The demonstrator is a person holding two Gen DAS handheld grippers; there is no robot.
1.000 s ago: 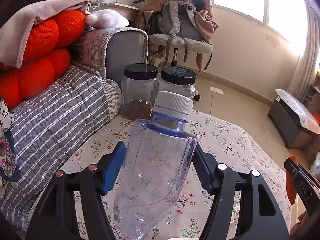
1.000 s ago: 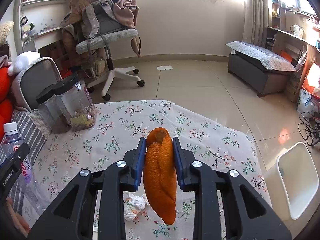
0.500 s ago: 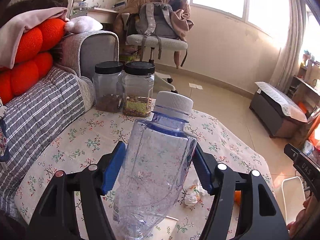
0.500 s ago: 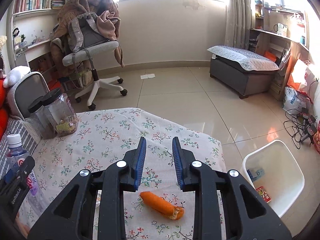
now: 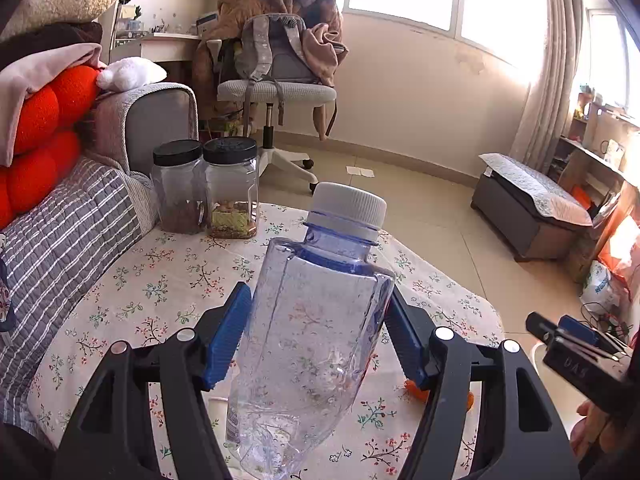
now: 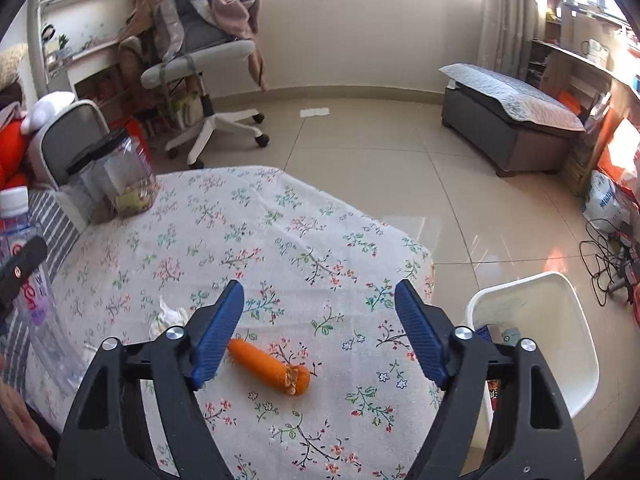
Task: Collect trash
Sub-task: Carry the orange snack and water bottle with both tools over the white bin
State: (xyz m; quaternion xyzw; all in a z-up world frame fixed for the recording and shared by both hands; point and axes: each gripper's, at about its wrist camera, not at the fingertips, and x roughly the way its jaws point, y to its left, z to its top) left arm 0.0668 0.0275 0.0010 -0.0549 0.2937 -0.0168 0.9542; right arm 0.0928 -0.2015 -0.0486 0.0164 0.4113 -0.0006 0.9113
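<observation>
Left wrist: the left gripper point(image 5: 318, 338) is clamping a clear plastic water bottle with a white cap point(image 5: 316, 320), frame centre, mid-carry. Right wrist: the right gripper point(image 6: 319, 330) is opening, jaws empty, above the orange peel piece point(image 6: 269, 366) lying lower centre on the floral tablecloth point(image 6: 280, 220); next probably regrasping it for the white plastic bin point(image 6: 576, 320), lower right.

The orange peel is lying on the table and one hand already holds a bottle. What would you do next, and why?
Probably lower the right hand-held gripper, whose jaws are opening with nothing between them, over the orange peel and close on it. The peel lies on the tablecloth, short of the white bin. The left hand-held gripper is occupied with the bottle.
</observation>
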